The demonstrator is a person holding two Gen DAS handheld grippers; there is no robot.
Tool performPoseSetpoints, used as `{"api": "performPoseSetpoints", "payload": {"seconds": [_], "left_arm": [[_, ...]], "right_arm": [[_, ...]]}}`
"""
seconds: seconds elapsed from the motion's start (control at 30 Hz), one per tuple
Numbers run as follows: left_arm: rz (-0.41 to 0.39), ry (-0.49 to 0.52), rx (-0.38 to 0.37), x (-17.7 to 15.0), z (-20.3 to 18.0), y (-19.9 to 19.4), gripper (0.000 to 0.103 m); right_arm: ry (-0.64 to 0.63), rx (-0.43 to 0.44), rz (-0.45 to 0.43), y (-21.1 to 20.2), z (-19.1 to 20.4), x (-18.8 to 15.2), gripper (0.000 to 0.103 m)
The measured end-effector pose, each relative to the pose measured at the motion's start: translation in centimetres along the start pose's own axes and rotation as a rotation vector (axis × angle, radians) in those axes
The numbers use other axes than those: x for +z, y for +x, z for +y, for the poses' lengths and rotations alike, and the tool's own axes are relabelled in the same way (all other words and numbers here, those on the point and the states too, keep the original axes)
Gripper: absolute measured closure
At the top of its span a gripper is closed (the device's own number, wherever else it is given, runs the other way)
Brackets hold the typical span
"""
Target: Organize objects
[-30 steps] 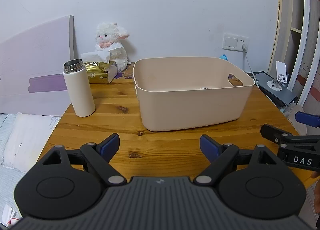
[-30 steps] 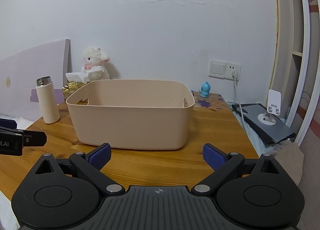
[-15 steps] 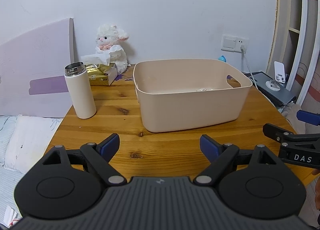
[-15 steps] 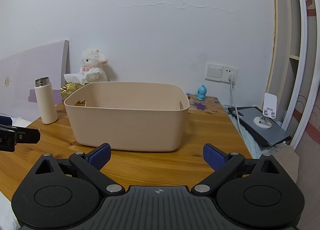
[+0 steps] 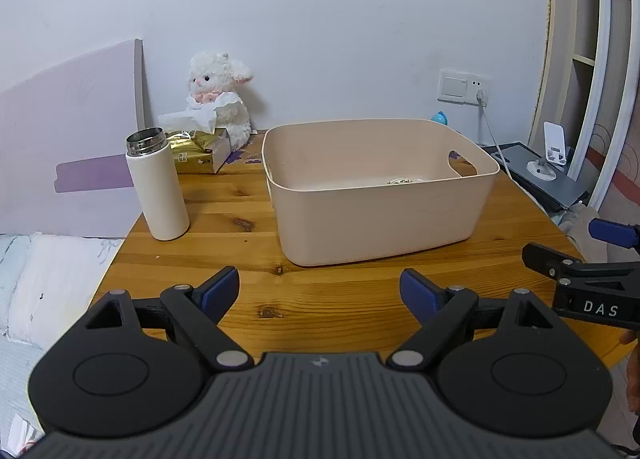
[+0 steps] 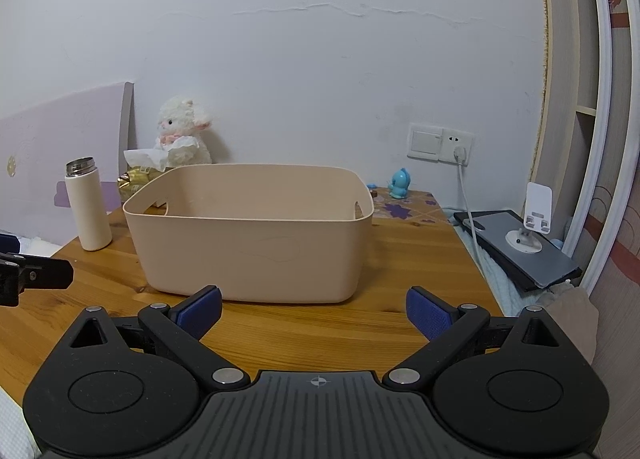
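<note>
Bin (image 5: pixel 380 195) near the middle of the counter (image 5: pixel 320 299), both tools wide and empty.

The left tool (image 5: pixel 320 291) and right tool (image 6: pixel 314 309) hang over the counter's near edge, apart from the bin. A small item (image 5: pixel 400 181) lies inside the bin, too hidden to tell what. A white flask (image 5: pixel 157 183) stands upright toward the left edge. A tissue box (image 5: pixel 200 147) and plush lamb (image 5: pixel 220 99) sit at the far left corner.

White "DAS" on the right gripper (image 5: pixel 600 259)
</note>
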State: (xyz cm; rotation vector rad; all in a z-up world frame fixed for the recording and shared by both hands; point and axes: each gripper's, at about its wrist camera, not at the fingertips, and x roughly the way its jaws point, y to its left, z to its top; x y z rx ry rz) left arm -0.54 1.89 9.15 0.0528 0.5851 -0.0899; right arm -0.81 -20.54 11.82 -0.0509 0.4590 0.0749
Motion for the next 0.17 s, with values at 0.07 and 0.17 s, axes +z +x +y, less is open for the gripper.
{"api": "performPoseSetpoints", "payload": {"seconds": [0.07, 0.17], "left_arm": [[0.0, 0.002, -0.001, 0.05, 0.0, 0.07, 0.014], [-0.004, -0.002, -0.003, 0.09, 0.09, 0.19, 0.01]], "right_arm": [[0.002, -0.001, 0.0, -0.01, -0.16, 0.01, 0.003], [0.006, -0.006, 0.001, 0.06, -0.3, 0.03, 0.003]]}}
